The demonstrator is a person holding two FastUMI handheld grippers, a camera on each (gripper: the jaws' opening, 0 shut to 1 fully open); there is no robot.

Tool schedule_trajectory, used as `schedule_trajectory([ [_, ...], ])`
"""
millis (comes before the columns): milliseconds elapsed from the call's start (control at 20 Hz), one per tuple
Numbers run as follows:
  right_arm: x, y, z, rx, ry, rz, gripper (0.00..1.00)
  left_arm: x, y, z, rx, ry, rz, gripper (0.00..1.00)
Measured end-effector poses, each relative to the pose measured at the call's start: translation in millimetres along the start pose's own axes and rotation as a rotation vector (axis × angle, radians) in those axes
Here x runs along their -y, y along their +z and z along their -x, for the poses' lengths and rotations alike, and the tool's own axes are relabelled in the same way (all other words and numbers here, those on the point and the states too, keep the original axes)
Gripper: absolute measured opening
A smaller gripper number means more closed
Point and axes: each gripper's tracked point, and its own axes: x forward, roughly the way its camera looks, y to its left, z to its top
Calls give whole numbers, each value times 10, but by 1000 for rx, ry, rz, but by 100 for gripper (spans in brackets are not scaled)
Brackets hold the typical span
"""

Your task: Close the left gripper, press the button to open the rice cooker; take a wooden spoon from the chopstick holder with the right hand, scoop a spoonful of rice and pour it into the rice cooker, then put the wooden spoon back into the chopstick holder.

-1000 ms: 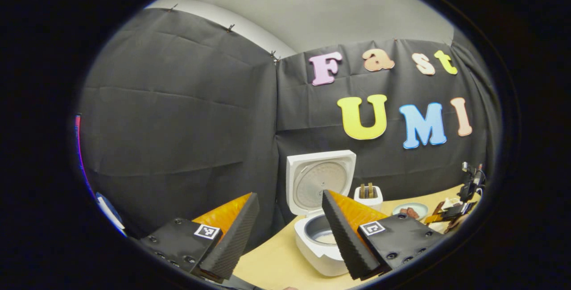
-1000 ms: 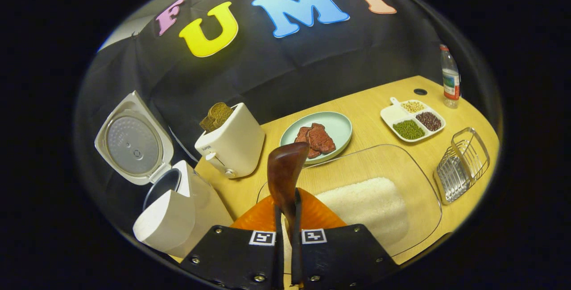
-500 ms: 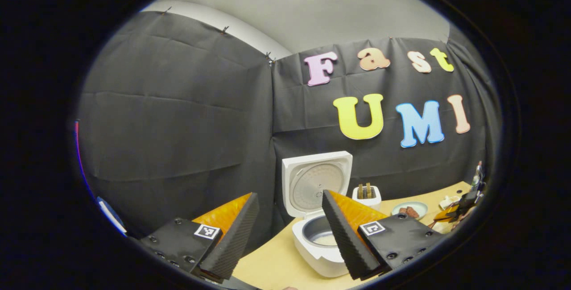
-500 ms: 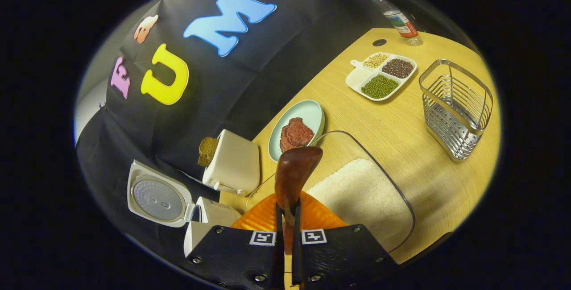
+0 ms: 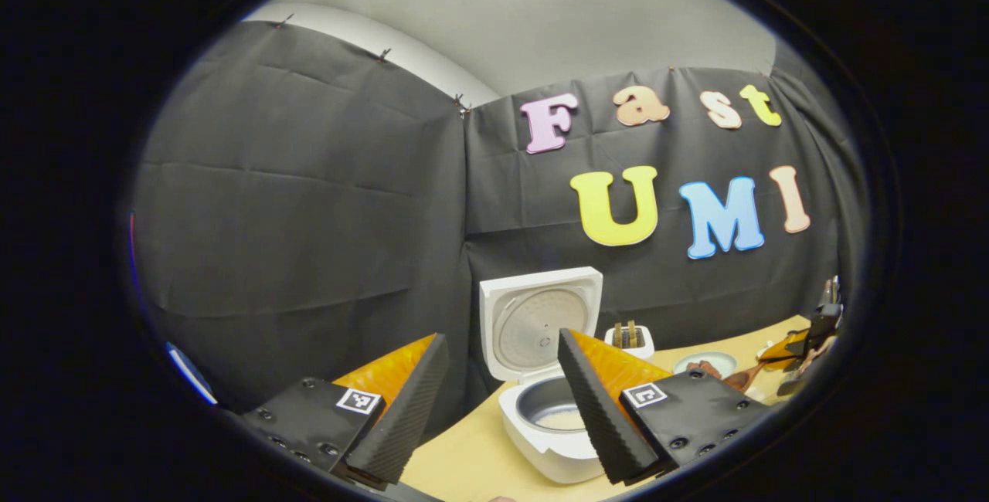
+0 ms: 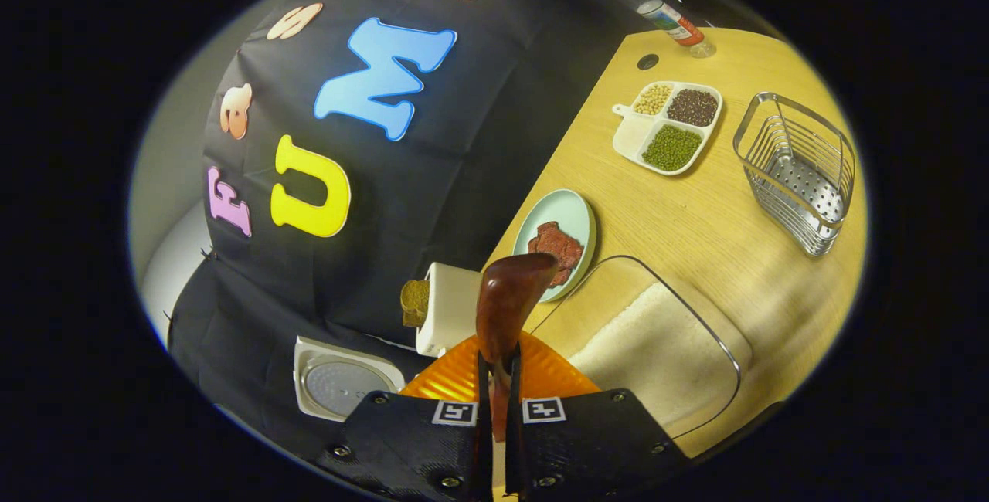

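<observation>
The white rice cooker (image 5: pixel 550 440) stands open with its lid (image 5: pixel 541 320) upright, and a little rice lies in its pot. My left gripper (image 5: pixel 502 340) is open and holds nothing, hanging in the air short of the cooker. My right gripper (image 6: pixel 494 363) is shut on the handle of the dark wooden spoon (image 6: pixel 508 297), whose bowl points forward above the glass tray of rice (image 6: pixel 657 347). The wire chopstick holder (image 6: pixel 800 158) stands to the right on the table. In the left gripper view the right gripper (image 5: pixel 807 336) appears at the far right with the wooden spoon (image 5: pixel 742 377).
A white toaster (image 6: pixel 452 309) with bread stands beside the cooker lid (image 6: pixel 340 386). A pale green plate (image 6: pixel 576 216) carries meat. Farther back on the wooden table (image 6: pixel 695 216) are a divided dish (image 6: pixel 671 127) of beans and a bottle (image 6: pixel 657 11).
My right gripper has rolled and swung away from the cooker with the spoon, so the cooker has slid to its lower left. The left gripper has drifted slightly and stays open.
</observation>
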Motion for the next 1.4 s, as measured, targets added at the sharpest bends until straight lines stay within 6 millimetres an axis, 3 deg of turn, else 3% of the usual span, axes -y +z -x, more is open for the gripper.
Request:
schedule_trajectory([
  [300,-342,-35,-28,-26,82,-103,7,-80,-41,14,-6,21,5,100],
  [700,-1040,-243,-158,-78,196,-109,7,-248,-131,48,-18,58,10,99],
  [1050,-1501,-654,-371,-150,253,-76,7,-524,-232,113,-41,112,20,100],
  [1400,-1790,-1208,-657,-218,263,49,7,-921,-335,319,-72,196,12,98],
])
